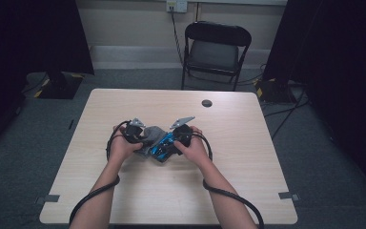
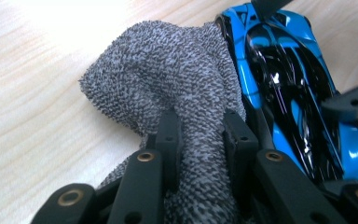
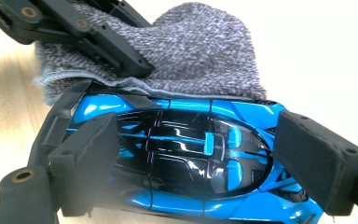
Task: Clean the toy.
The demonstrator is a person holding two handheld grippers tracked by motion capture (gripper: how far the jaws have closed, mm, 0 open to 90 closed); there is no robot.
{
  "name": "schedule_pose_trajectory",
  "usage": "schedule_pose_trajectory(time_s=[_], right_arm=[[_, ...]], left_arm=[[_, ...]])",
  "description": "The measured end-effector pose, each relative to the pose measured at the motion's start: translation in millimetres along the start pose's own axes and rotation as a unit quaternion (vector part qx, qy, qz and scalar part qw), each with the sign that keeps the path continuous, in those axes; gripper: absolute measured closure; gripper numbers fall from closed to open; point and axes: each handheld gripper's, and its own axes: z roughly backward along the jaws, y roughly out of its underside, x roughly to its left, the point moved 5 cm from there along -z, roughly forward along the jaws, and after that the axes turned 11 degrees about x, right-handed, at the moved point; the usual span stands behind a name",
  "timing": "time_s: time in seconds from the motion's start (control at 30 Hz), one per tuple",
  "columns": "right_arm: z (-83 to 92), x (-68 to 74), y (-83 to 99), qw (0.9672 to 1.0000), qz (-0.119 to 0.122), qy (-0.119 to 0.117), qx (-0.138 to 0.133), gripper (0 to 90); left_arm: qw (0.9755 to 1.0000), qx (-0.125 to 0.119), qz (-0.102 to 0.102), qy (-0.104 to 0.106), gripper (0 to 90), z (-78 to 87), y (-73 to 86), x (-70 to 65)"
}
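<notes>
A blue and black toy car point(image 3: 182, 106) lies at the middle of the table point(image 1: 219, 191), with a grey knitted cloth point(image 2: 168, 65) bunched against its side. My left gripper point(image 2: 200, 122) is shut on a fold of that cloth, which bulges up between the black jaws. My right gripper point(image 3: 203, 156) straddles the car, a foam pad against each end. From above, the left gripper point(image 1: 143, 136) and the right gripper point(image 1: 174, 142) sit close together over the cloth point(image 1: 155, 133) and the car point(image 1: 162, 149). The left gripper point(image 3: 130, 46) presses the cloth point(image 3: 205, 46) down beside the car's edge.
A small dark round spot point(image 1: 207, 103) sits near the table's far edge. A black folding chair point(image 1: 217, 47) stands behind the table. Pale bare wood spreads all around the two hands, and cables trail from both grippers toward the near edge.
</notes>
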Motion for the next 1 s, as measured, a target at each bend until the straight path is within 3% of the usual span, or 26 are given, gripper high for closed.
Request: schedule_pose_trajectory(time_s=[0.43, 1.0], right_arm=[[0.0, 0.2, -0.1, 1.0, -0.001, 0.0, 0.001, 13.8], [-0.1, 1.5, -0.3, 1.0, 0.0, 0.0, 0.001, 13.9]], left_arm=[[0.9999, -0.003, -0.009, 0.006, 71.9, 8.5, 15.7, -2.8], [0.9998, -0.014, -0.004, 0.012, 71.9, 19.1, 35.3, -8.8]])
